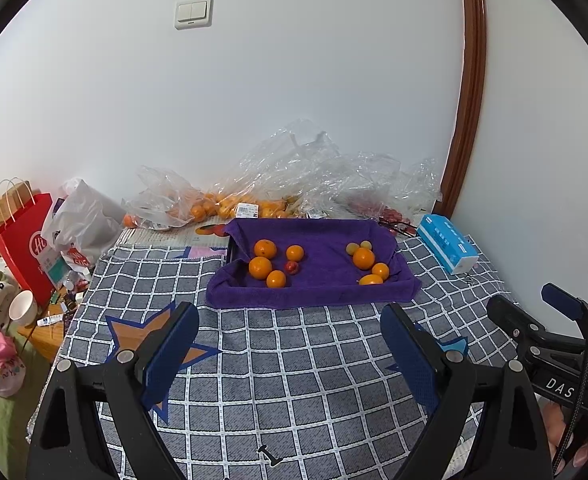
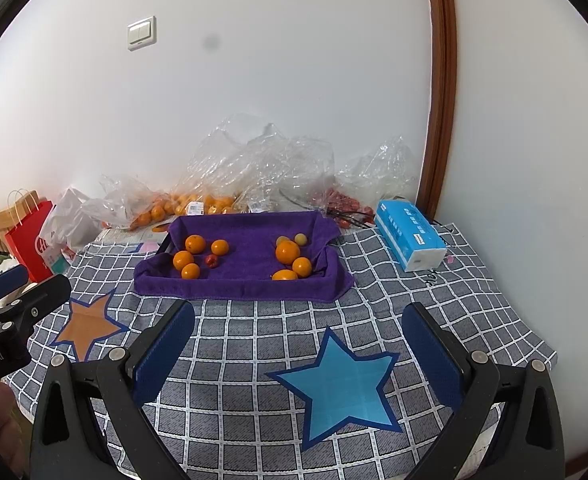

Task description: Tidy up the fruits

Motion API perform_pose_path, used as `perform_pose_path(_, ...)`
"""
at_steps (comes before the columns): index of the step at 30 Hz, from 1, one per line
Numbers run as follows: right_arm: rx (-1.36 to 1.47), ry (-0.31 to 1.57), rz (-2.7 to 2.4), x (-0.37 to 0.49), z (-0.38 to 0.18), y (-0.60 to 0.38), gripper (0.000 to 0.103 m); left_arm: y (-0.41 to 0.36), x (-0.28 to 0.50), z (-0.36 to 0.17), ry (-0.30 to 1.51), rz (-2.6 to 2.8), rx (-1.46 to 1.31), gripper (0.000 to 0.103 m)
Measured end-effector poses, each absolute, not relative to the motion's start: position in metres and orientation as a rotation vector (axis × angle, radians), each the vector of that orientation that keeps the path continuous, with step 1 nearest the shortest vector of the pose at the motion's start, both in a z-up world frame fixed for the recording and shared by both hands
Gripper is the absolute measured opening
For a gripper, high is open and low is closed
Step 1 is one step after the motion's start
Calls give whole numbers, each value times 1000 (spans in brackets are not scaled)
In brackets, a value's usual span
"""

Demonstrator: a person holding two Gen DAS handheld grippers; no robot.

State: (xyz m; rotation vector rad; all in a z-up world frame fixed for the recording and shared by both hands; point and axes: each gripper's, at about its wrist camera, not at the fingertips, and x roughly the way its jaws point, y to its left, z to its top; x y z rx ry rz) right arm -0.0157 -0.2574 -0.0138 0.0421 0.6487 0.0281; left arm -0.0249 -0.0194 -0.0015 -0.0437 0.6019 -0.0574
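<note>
Through the left wrist camera we see our left gripper (image 1: 290, 320) with its two blue-padded jaws standing wide apart and nothing between them, hanging over a grey checked cloth (image 1: 294, 380). Straight ahead of the fingertips, a little apart from them, lies a purple towel (image 1: 317, 292) shaped into a shallow tray. On the towel's left side, ahead of our left jaw, sit four oranges (image 1: 260, 267) with one small red fruit (image 1: 292, 267) touching the group. On its right side, ahead of our right jaw, is a second cluster of oranges (image 1: 363, 258) with two small yellow-green fruits (image 1: 352, 248) just behind them. Beyond the towel, clear plastic bags (image 1: 294, 176) hold more oranges against the wall. A blue tissue pack (image 1: 445, 243) lies to the right of the towel, and a red paper bag (image 1: 24, 240) stands far left.

Through the right wrist camera we see our right gripper (image 2: 297, 318) likewise spread wide and empty. The towel sits ahead and slightly left of it, fruit in the same two groups. A blue star (image 2: 341, 388) on the cloth lies between the jaws, an orange star (image 2: 88, 326) off to the left.
</note>
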Motion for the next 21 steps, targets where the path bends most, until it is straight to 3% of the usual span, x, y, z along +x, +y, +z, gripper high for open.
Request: perform_pose_path(21, 45, 649, 30, -15, -12, -255, 102, -19, -26, -3, 602, -49, -46, 92)
